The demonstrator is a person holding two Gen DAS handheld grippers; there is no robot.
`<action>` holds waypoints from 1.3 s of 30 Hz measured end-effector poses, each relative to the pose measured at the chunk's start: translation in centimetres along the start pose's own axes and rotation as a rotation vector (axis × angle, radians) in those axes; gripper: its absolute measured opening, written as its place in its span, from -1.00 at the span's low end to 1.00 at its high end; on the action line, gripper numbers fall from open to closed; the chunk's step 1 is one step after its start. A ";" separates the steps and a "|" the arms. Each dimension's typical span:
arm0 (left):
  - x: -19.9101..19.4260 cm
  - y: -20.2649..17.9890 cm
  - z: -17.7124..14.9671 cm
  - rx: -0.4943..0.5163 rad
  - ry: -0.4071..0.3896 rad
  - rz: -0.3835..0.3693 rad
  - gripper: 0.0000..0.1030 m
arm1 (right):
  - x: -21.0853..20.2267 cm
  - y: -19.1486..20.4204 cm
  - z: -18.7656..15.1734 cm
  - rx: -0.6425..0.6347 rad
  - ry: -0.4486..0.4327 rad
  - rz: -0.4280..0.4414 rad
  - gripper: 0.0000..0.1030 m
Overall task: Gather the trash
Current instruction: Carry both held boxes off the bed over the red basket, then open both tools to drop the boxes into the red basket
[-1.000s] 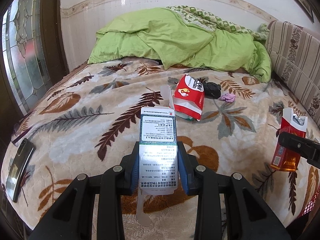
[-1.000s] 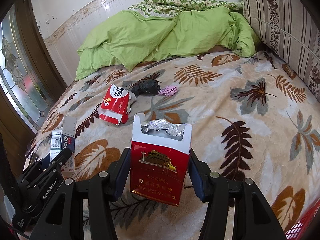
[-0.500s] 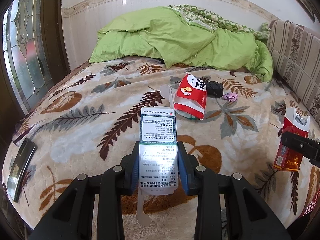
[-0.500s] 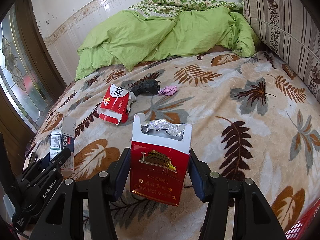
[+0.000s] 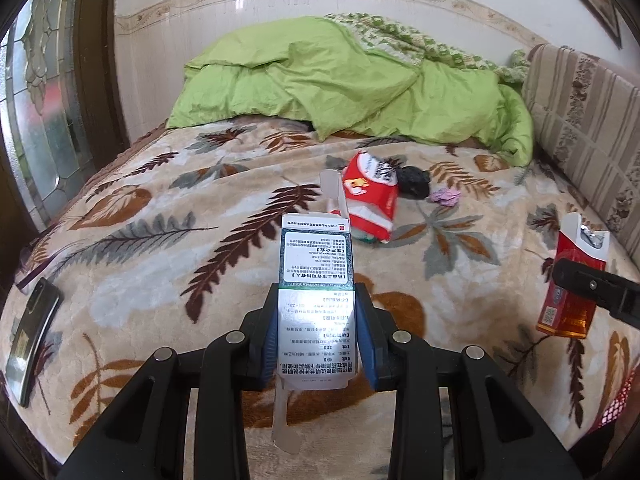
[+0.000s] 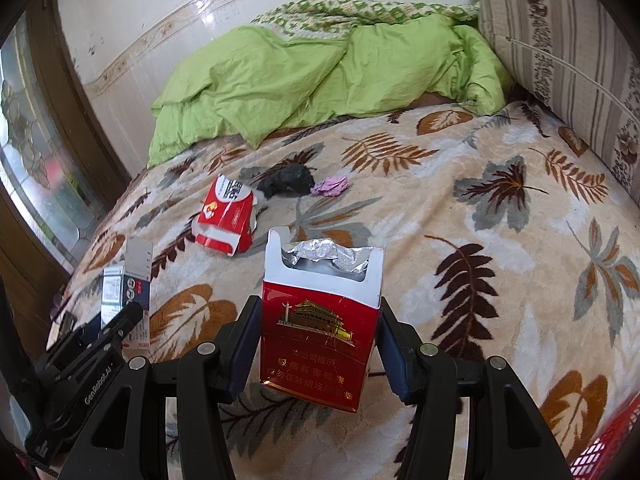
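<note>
The left gripper (image 5: pixel 316 344) clamps its fingers on a medicine box (image 5: pixel 316 300) and the right gripper (image 6: pixel 320 344) grips a red cigarette pack (image 6: pixel 320 340) — both held above the bed (image 6: pixel 500 280), nearer the camera than the torn red wrapper (image 6: pixel 228 216).

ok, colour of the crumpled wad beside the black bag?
Pale purple wad, touching the black bag; clearest in the right wrist view.

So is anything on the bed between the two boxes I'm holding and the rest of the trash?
Nothing visible. Past the white box and red pack lies bare blanket, then the red bag, black wad and pink scrap.
</note>
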State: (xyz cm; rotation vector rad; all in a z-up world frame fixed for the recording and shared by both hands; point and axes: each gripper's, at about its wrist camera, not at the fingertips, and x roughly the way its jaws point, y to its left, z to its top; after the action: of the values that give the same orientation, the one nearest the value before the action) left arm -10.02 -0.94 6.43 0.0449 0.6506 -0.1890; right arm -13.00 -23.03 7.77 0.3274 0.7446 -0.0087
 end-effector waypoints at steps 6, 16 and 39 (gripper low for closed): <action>-1.9 -3.9 -0.4 0.106 -0.019 -0.216 -0.37 | -4.7 -3.8 -0.1 0.108 -0.039 0.041 0.13; -8.8 -15.3 -0.6 0.288 0.022 -0.652 -0.37 | -18.6 -13.6 -4.2 0.246 -0.147 -0.120 0.13; -12.2 -27.1 -2.5 0.367 0.223 -0.882 0.19 | -26.6 -23.2 -8.6 0.442 -0.227 -0.282 0.38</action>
State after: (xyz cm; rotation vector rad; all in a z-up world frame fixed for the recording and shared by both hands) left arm -26.15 -25.31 12.35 0.1317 0.8186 -1.1670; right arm -41.18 -45.35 12.85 0.6279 0.5524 -0.4749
